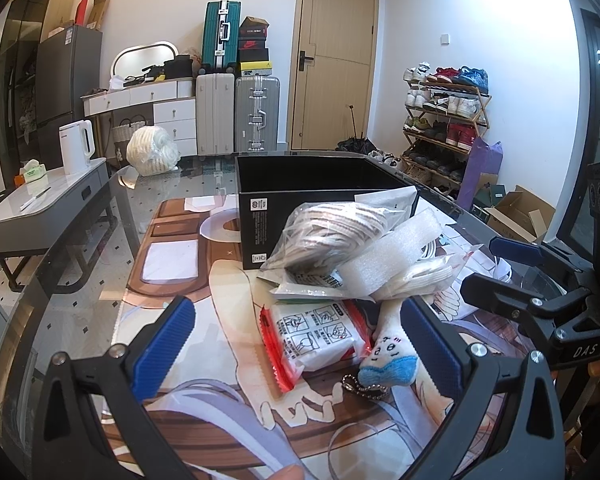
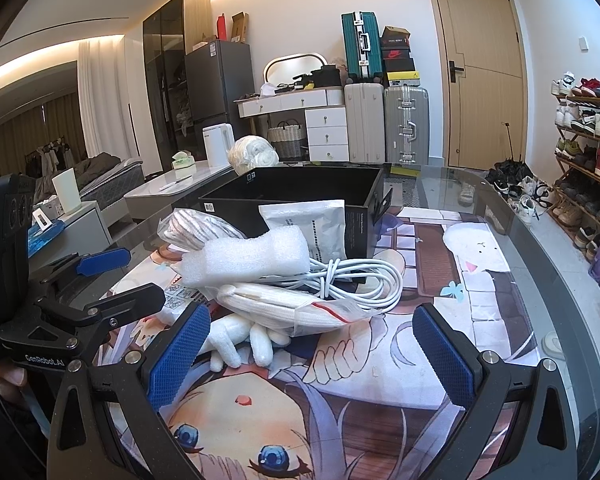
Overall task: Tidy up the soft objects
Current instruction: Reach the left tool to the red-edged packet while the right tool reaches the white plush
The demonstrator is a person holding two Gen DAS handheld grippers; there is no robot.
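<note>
A pile of soft things lies on the anime-print mat in front of an open black box [image 1: 312, 176]. It holds a bagged rope bundle [image 1: 332, 232], a white foam strip [image 1: 396, 248], a red-edged tissue pack [image 1: 316, 336], a small plush toy [image 1: 392, 356] with a blue mask and a bagged white cloth roll [image 2: 284, 304]. A white cable coil [image 2: 360, 276] lies by the box [image 2: 300, 192]. My left gripper [image 1: 300, 340] is open, its fingers on either side of the tissue pack and plush. My right gripper [image 2: 312, 348] is open just short of the plush's legs [image 2: 240, 344].
The glass table's edge [image 2: 540, 240] curves at the right. A white yarn bundle [image 1: 152, 152] sits at the table's far end. A side table with a kettle [image 1: 78, 146] stands to the left. Suitcases, a shoe rack [image 1: 444, 120] and a door stand behind.
</note>
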